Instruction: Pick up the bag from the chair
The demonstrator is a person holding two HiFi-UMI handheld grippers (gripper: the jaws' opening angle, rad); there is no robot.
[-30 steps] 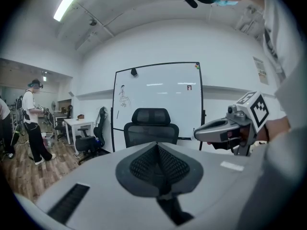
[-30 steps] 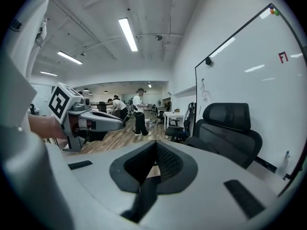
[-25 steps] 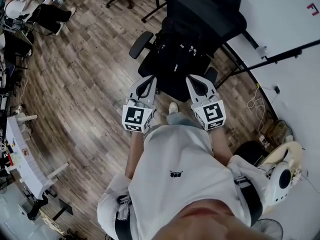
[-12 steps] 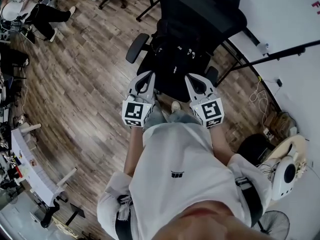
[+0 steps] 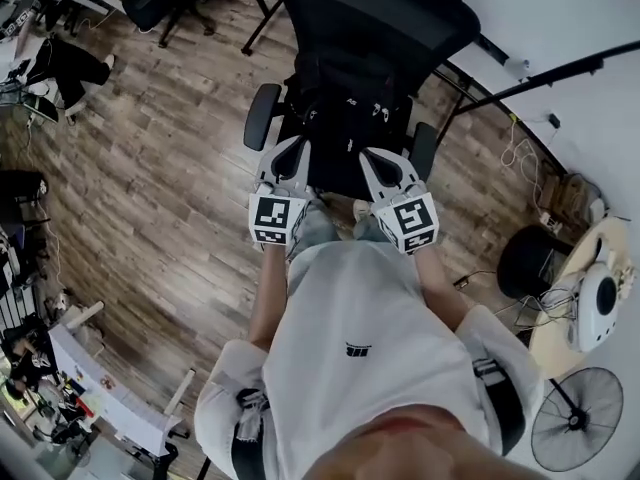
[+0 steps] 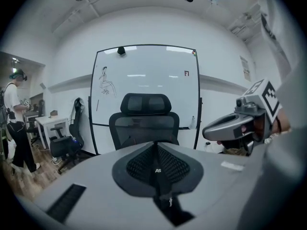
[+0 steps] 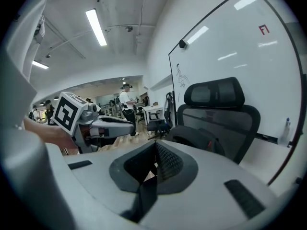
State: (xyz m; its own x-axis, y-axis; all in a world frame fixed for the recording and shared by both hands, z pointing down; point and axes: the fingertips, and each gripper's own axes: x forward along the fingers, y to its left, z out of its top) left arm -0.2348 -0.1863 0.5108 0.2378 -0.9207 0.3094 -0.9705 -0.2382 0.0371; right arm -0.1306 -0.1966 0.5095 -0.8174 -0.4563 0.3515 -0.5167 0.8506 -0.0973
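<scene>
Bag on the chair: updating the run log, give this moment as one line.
phase: pre-grasp | bag: on office chair seat, untouched | left gripper: shut, empty | right gripper: shut, empty

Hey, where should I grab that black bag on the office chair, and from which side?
Probably its rounded top, coming from the open front: the bag seems to rest upright against the backrest, and an armrest stands on each side of it. No handle can be made out.
</scene>
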